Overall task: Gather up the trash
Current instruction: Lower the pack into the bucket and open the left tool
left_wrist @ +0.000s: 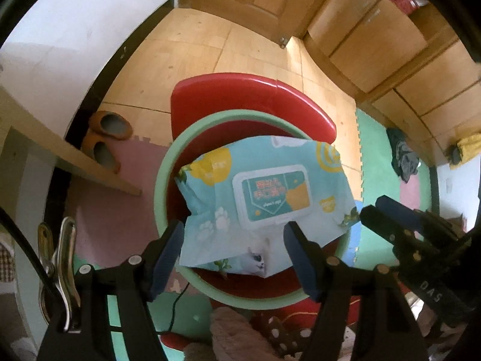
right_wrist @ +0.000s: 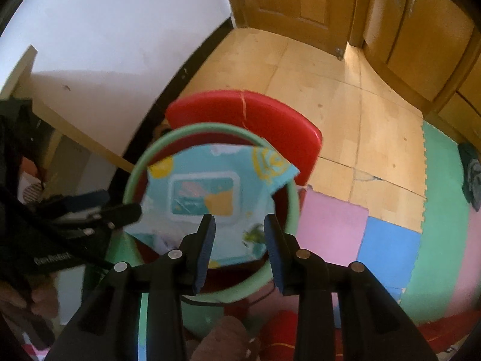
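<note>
Your left hand-held gripper (left_wrist: 233, 254) hangs released above the wipes packet (left_wrist: 264, 198), fingers spread wide and gripping nothing. Your right hand-held gripper (right_wrist: 239, 248) is also parted, empty, just over the packet's near edge. The light-blue wipes packet lies across the mouth of the green-rimmed bin (left_wrist: 162, 168), partly resting on its rim. A red chair (left_wrist: 240, 93) stands behind the bin.

The wipes pack (left_wrist: 264, 198) is covering most of the green-rimmed bin's (left_wrist: 163, 162) inside. In the right wrist view, motion is blurring the pack's label beyond reading. At nine o'clock there, the left gripper (right_wrist: 120, 210) is running off the edge, its jaws not showing clearly.
</note>
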Tool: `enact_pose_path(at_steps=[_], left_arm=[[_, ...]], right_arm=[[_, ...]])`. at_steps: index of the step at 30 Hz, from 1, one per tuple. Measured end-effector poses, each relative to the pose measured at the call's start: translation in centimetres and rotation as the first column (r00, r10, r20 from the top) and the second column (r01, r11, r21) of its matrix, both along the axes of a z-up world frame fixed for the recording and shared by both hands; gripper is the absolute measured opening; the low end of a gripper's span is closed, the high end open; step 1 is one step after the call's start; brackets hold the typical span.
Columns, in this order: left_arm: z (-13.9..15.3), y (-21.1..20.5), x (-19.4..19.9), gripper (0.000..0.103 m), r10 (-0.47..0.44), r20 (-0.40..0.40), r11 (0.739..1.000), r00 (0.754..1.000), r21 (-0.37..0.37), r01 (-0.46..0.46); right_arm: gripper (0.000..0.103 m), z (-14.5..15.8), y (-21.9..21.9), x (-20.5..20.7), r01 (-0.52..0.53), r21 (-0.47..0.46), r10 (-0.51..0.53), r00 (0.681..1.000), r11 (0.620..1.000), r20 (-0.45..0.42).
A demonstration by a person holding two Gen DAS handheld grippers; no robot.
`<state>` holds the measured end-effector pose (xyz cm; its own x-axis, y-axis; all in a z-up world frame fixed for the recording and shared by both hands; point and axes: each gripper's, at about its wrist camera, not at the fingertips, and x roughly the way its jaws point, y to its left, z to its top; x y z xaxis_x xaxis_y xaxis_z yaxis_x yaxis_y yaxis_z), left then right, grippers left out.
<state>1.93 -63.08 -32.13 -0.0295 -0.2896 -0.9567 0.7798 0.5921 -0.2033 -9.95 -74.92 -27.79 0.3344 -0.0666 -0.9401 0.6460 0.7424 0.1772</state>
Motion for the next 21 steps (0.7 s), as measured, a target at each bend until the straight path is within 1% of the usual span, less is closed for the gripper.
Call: enact_pose_path(at_steps=[2, 5, 8, 11, 18, 21], left_arm=[[0.2, 0.5, 0.3, 0.072, 0.019, -0.005, 1.0, 1.0, -0.002, -0.019], [0.7, 1.4, 0.8, 0.072, 0.047, -0.003, 0.999, 0.999, -0.005, -0.047], [1.3, 2.1, 1.3, 0.072, 0.078, 0.001, 0.997, 0.997, -0.009, -0.078], [1.5, 2.7, 1.8, 0.072, 0.1, -0.002, 0.995, 0.995, -0.012, -0.1], [1.8, 3.3, 2.1, 0.072, 0.122, -0.009, 0.992, 0.992, -0.018, -0.122], [1.7, 3.3, 2.2, 0.072, 0.117, -0.016, 0.993, 0.993, -0.021, -0.118]], right_arm=[[0.035, 0.2, 0.0, 0.6, -0.012, 0.014, 0.012, 1.0, 1.0, 0.021], [0.035, -0.4, 0.3, 1.9, -0.04, 0.047, 0.038, 0.999, 0.998, 0.037], [0.035, -1.9, 0.6, 3.3, -0.063, 0.054, 0.061, 0.997, 0.997, 0.037], [0.035, -4.5, 0.6, 4.5, -0.057, 0.078, 0.057, 0.998, 0.995, 0.008], [0.035, -8.8, 1.3, 6.1, -0.08, 0.102, 0.087, 0.994, 0.992, -0.068], [0.035, -10.7, 1.4, 6.5, -0.07, 0.138, 0.085, 0.991, 0.988, -0.105]])
